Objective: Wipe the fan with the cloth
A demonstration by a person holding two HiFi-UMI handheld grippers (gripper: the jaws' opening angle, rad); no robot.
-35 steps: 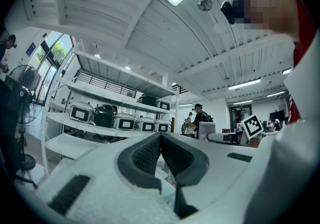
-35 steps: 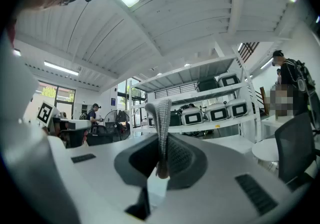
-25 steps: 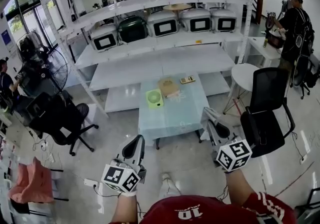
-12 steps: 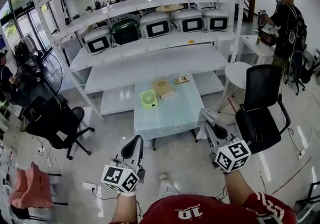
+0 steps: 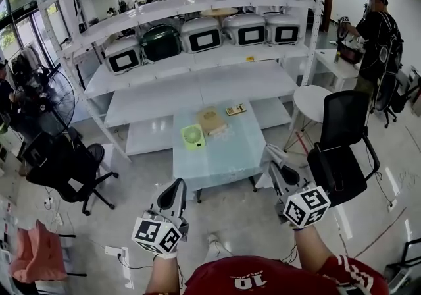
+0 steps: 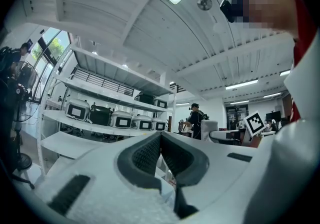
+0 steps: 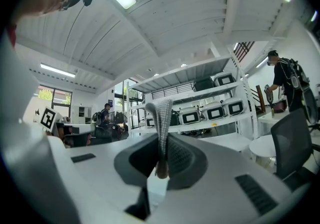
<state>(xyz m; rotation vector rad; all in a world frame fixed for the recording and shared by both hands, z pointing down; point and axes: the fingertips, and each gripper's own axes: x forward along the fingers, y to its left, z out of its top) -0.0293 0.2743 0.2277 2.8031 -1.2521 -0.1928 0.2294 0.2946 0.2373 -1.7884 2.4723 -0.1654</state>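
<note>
The right gripper (image 7: 162, 154) is clamped on a strip of grey cloth (image 7: 161, 118), which is seen standing up between its jaws. The left gripper (image 6: 160, 145) is shut, and nothing is held between its pads. Both are carried low, well short of the table (image 5: 230, 155). The green fan (image 5: 193, 136) is found at its far left, beside a tan box (image 5: 212, 119). Against a second ago, the table is seen slightly nearer. Wiping is judged not yet begun.

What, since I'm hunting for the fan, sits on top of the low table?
A green fan, a tan box-like item and a small flat object sit on the table. Anything beneath the tan item is hidden.
</note>
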